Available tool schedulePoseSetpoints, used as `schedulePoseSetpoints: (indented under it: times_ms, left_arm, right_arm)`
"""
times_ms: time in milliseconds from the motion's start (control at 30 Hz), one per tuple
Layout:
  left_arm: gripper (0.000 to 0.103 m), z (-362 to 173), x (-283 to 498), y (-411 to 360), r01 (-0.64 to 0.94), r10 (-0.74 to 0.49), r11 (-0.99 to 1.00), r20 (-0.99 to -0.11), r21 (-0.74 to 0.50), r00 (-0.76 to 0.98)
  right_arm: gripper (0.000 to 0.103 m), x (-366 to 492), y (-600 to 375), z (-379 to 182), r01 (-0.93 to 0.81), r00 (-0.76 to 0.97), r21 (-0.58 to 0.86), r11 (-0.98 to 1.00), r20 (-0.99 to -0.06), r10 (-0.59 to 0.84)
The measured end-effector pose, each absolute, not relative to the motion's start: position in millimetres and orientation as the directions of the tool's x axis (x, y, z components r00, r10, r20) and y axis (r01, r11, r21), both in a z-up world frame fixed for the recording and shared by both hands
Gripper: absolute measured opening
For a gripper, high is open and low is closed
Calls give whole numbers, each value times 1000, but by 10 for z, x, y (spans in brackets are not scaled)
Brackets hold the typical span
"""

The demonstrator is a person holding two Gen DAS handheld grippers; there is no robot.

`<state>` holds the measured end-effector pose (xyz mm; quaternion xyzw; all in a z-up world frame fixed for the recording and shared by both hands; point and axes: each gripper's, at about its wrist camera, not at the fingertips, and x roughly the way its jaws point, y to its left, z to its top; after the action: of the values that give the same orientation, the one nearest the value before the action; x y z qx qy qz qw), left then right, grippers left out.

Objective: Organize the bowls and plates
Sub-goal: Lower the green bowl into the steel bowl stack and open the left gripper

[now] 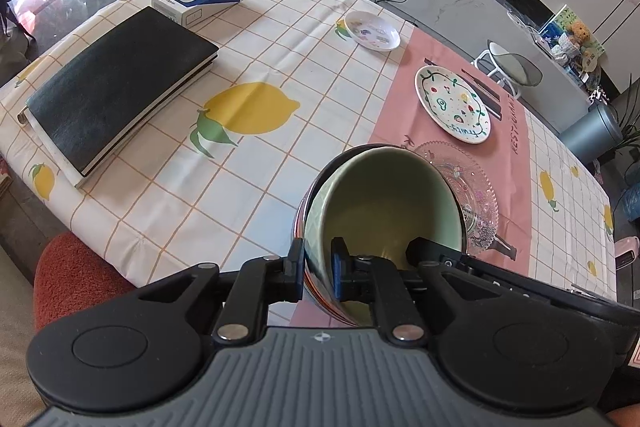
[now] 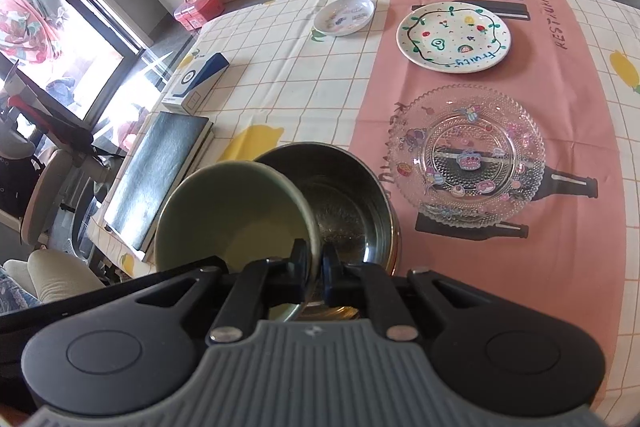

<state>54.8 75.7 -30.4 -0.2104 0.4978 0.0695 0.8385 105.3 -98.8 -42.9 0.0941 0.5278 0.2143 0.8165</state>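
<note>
The bench (image 1: 280,39) under your grippers is wearing a checked lemon cloth with a pink runner (image 2: 472,131) laid over its right part. Closest to you, your left gripper (image 1: 317,269) is pinching the near rim of the green bowl (image 1: 384,203), one finger outside the wall and one inside. Your right gripper (image 2: 315,275) is pinching that same green bowl (image 2: 232,219) on its other side, tilting it. Only the right wrist view is showing the steel bowl (image 2: 352,203) sitting just beside the green one, with the green rim leaning over its edge; from the left wrist the green bowl is hiding it. Just beyond lies the glass plate (image 2: 466,155), partly blocked by the green bowl in the left view. To the left, the black book (image 1: 116,87) is lying flat, with a white and blue box (image 1: 198,1) behind it. Farther back sit the painted fruit plate (image 2: 454,37) and the small white dish (image 2: 344,15).
</note>
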Motion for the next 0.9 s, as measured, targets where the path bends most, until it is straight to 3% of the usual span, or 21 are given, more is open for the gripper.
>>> schedulePoseSetpoints:
  times_ms: [367,667,900]
  left_arm:
    - [17,-328,605,796,-311,-95,908,-860,-281,501]
    - [17,-231,567,854,-307,-86,901,-820,-306,566]
    - [31,-224,560,898,-318,-86,891,-809,-323,581]
  right_arm:
    - [7,1187,-870,-469,-283,359,254,925,-866,348]
    - [5,1242,-849,-522,-301,352,230,926,-875,332]
    - [5,1203,-750,-515,-358,383,144,923,-878,286]
